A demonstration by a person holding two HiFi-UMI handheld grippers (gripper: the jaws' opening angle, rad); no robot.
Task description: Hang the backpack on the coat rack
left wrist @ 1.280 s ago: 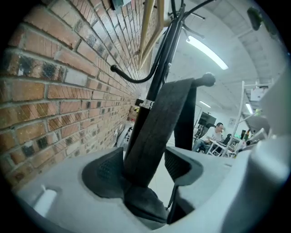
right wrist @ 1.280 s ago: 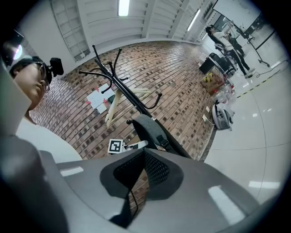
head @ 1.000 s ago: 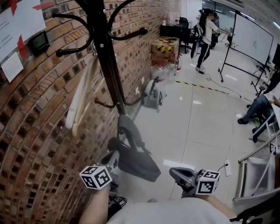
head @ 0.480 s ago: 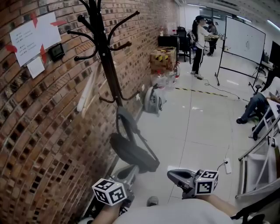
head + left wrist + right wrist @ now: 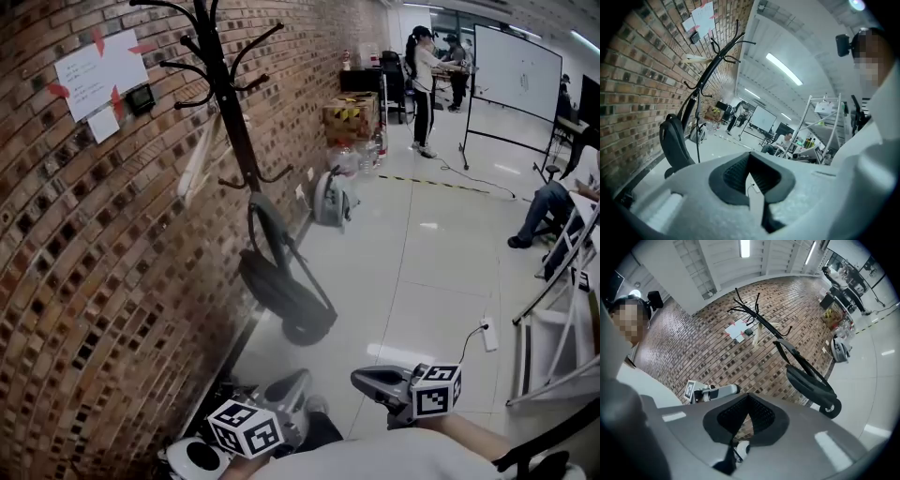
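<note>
Dark grey fabric backpack (image 5: 281, 292) hung on black metal coat rack (image 5: 231, 117); left claw (image 5: 296, 382) and right claw (image 5: 362, 378) closed tight, empty.

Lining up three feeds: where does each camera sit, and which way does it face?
Head view: head-mounted, looking down along the brick wall at coat rack and backpack; left gripper, right gripper below.
Left gripper view: on that gripper, over shut jaws toward the backpack; the person's torso right.
Right gripper view: over its shut jaws toward the wall; left gripper shows.
All share coat rack and backpack.
</note>
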